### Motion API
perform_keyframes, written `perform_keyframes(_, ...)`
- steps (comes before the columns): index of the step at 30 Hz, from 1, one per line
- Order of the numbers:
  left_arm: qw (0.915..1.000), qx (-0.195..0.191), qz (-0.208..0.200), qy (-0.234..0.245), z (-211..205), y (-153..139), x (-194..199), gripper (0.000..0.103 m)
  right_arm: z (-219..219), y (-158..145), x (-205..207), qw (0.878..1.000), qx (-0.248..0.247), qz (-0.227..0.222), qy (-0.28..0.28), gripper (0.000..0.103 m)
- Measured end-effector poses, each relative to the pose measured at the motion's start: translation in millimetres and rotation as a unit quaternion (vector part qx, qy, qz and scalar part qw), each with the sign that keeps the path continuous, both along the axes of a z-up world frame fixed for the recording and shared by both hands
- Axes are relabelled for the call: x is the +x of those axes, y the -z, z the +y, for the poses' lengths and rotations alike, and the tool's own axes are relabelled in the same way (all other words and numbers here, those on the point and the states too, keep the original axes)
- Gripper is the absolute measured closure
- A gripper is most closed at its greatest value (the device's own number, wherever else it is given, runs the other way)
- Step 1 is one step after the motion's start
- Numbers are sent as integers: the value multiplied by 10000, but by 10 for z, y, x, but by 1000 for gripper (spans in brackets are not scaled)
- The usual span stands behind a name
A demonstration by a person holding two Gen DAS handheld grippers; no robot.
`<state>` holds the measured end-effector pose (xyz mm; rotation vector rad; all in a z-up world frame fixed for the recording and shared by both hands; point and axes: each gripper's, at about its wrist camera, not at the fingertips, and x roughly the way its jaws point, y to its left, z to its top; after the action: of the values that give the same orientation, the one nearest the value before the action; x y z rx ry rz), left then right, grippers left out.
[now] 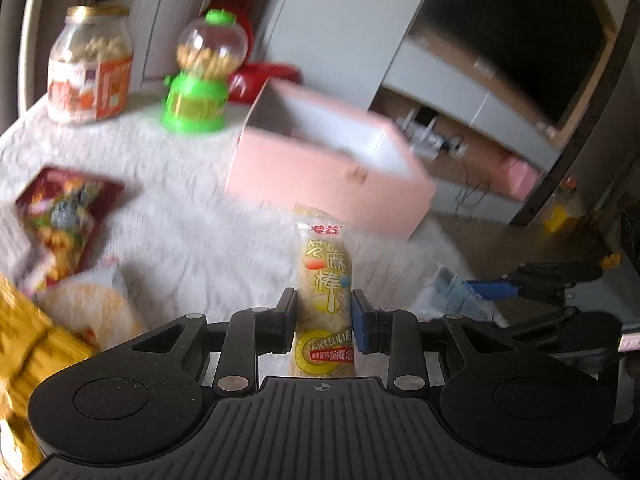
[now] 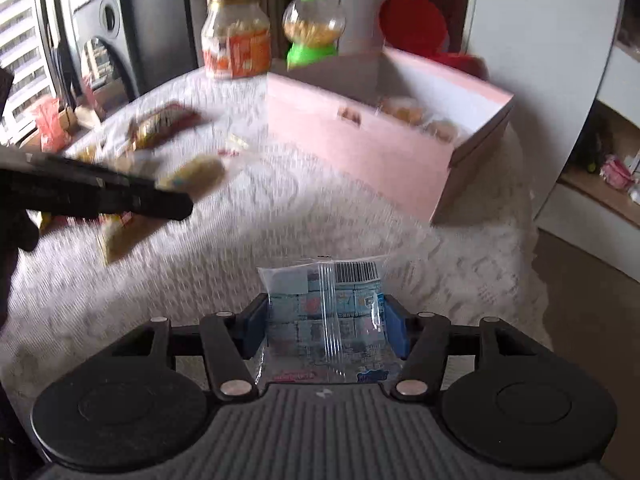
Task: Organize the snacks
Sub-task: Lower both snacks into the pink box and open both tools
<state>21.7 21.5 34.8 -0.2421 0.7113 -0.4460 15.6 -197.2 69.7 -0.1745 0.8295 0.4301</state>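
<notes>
My left gripper (image 1: pixel 323 312) is shut on a yellow sesame stick packet (image 1: pixel 324 280) and holds it upright above the white fluffy table cover. An open pink box (image 1: pixel 320 160) stands just beyond it. My right gripper (image 2: pixel 326 326) is shut on a clear bag of blue candy cubes (image 2: pixel 326 316), held above the cover in front of the pink box (image 2: pixel 380 144). A few wrapped snacks (image 2: pixel 400 110) lie inside the box. The left gripper also shows at the left of the right wrist view (image 2: pixel 188 204), and the right gripper shows at the right of the left wrist view (image 1: pixel 516 288).
A snack jar (image 1: pixel 90 64) and a green candy dispenser (image 1: pixel 204 72) stand at the table's back. Loose snack packets (image 1: pixel 64 216) lie at the left. A red object (image 2: pixel 412 20) is behind the box. The table edge drops off at the right.
</notes>
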Motion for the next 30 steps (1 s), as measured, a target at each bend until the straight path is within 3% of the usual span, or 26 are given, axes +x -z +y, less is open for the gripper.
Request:
perform_keyframes(4,9970,-170,-752,-81,48,-495,225,70,-192,-677,146,9958,423,-765,286,44)
perform_keyframes(7,9907,-60,-1332,-254,-50,-818,601,70,-262,-1145,416,9865,316,-1470,652,44)
perform_keyframes(11,9909,-173,-1290,-351,-265,-874,1309,70,-318,-1363,893,9809,205,-1611,1069,44)
perform_keyframes(15,9988,47,-411,-251,-510,-510,1967,70,-415,-1218,1292,9813,425,-1159,1474,44)
perform_keyframes(18,9998,148,138,61,-605,-208,2215,70,-427,-1003,1483,9841,466,-816,1508,44)
perform_keyframes(21,9997,220,-143,-12,-542,-176,2158,72,-377,-770,1656,9868,388,-536,1475,44)
perform_keyframes(26,9990,-212,-356,-142,-157,-445,1805,72,-150,-399,2073,9894,503,-70,1362,42)
perform_keyframes(30,9988,125,-367,-307,240,-558,1293,72,-28,-211,2223,9878,580,182,1432,42)
